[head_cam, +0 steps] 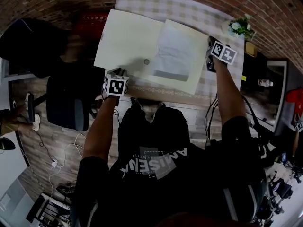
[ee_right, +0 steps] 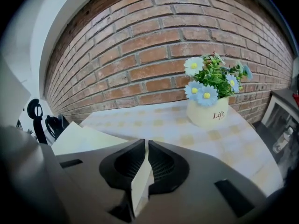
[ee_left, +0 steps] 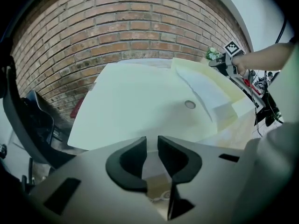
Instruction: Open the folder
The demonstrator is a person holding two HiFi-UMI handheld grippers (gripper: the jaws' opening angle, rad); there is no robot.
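Two grippers are on the pale folder [head_cam: 132,41], which lies spread open on the checked table [head_cam: 199,13]. The right gripper [ee_right: 146,146] is clenched on a thin sheet edge at the folder's right side, near the flowerpot [ee_right: 208,111]. The left gripper [ee_left: 152,141] sits at the near edge, jaws a narrow slit apart, pinching nothing visible.

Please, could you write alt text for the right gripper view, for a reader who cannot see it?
The right tongs are closed on a thin cream edge of the folder. Behind, a pot of flowers stands on a checked tablecloth before a brick wall.
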